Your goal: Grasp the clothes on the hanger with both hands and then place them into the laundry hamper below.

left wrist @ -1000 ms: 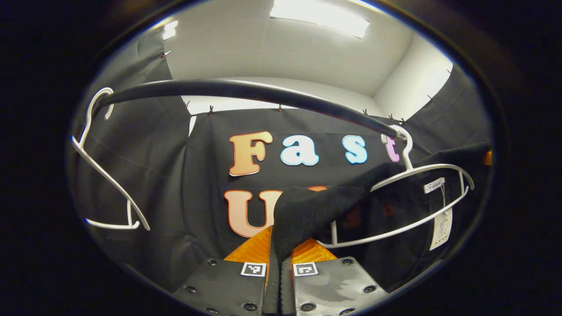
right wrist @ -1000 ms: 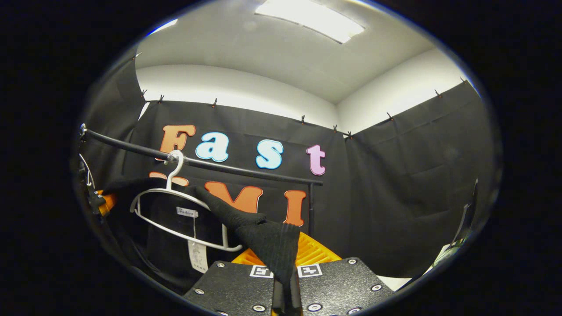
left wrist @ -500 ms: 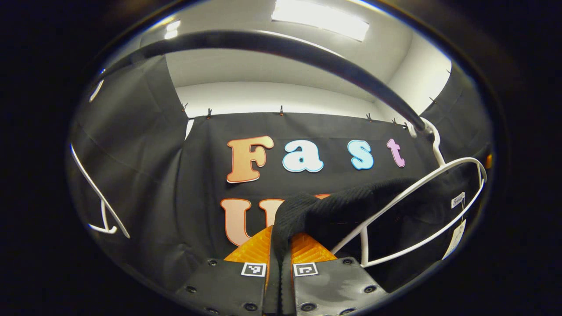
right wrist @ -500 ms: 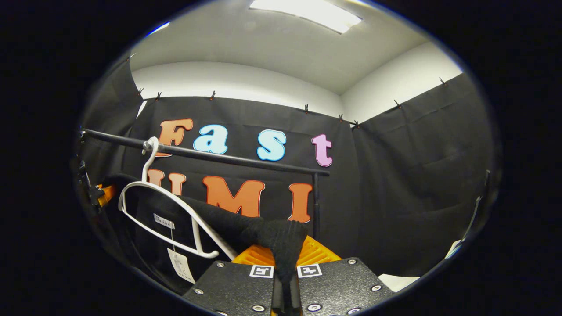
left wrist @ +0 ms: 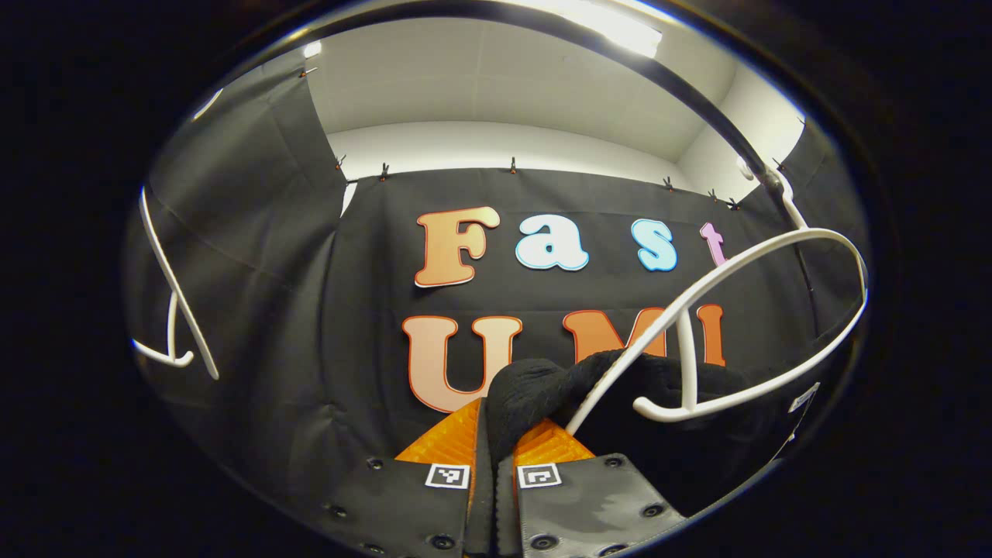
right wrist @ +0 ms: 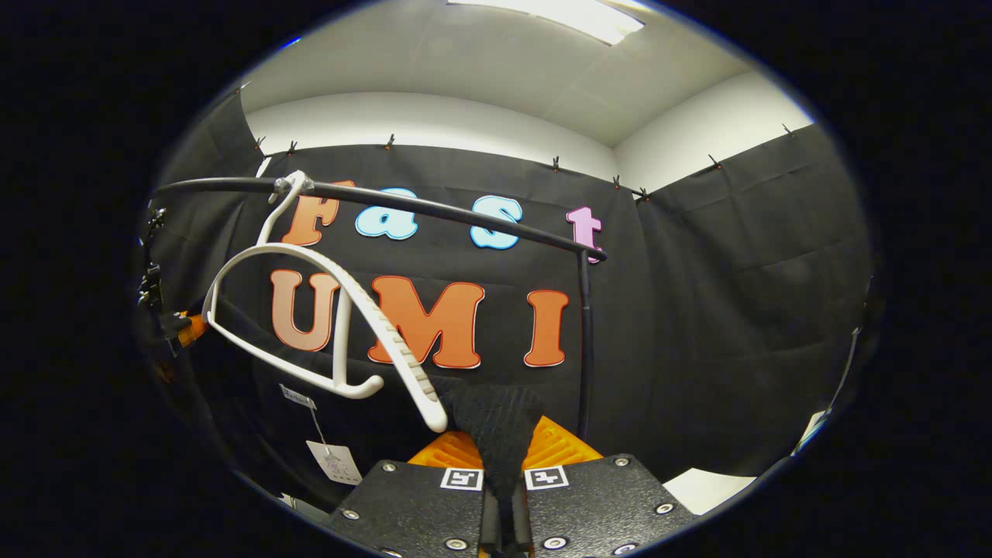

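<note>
Both tools [left wrist: 493, 457] [right wrist: 504, 473] pinch black garment [left wrist: 542, 387] under white hanger [right wrist: 310, 263]

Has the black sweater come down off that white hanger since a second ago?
Yes. The black sweater has dropped below the white hanger, which hangs from the rail, its arms now bare. Both claws grip it.

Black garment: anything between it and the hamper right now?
The white hanger is nearly out of the black garment; its arm tip touches the cloth beside the right gripper. The hamper isn't visible, so the path below can't be judged.
</note>
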Available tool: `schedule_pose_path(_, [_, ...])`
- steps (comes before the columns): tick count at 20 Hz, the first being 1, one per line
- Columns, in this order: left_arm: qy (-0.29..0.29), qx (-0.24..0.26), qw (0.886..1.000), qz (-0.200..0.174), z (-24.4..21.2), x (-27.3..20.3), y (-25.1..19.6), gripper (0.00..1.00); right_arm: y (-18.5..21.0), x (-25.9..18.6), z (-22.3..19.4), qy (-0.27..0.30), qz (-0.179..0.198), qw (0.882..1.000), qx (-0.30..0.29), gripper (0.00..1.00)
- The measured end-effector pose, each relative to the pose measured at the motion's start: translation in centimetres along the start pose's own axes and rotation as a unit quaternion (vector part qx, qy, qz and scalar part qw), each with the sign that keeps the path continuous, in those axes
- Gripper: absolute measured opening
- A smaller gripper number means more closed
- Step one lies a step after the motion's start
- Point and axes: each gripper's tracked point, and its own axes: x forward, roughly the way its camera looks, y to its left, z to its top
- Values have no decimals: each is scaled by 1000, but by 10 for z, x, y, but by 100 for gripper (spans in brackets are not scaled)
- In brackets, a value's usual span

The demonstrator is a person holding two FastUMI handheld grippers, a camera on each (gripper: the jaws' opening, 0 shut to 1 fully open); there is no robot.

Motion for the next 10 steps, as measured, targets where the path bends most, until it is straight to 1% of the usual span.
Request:
schedule_pose_path(2, [19,0,1000,3,-21,-7,0,9,6,-3,-21,15,0,1000,5,5])
schedule_pose_path(5, [43,3,999,2,-39,-21,3,9,19,-18,-48,41,3,999,21,5])
schedule_pose_path(8, [52,3,999,-1,-45,-41,5,9,26,-38,-54,44,-2,999,19,5])
schedule_pose_path(10, [54,5,999,-2,-42,-58,10,9,32,-57,-46,39,-7,999,16,5])
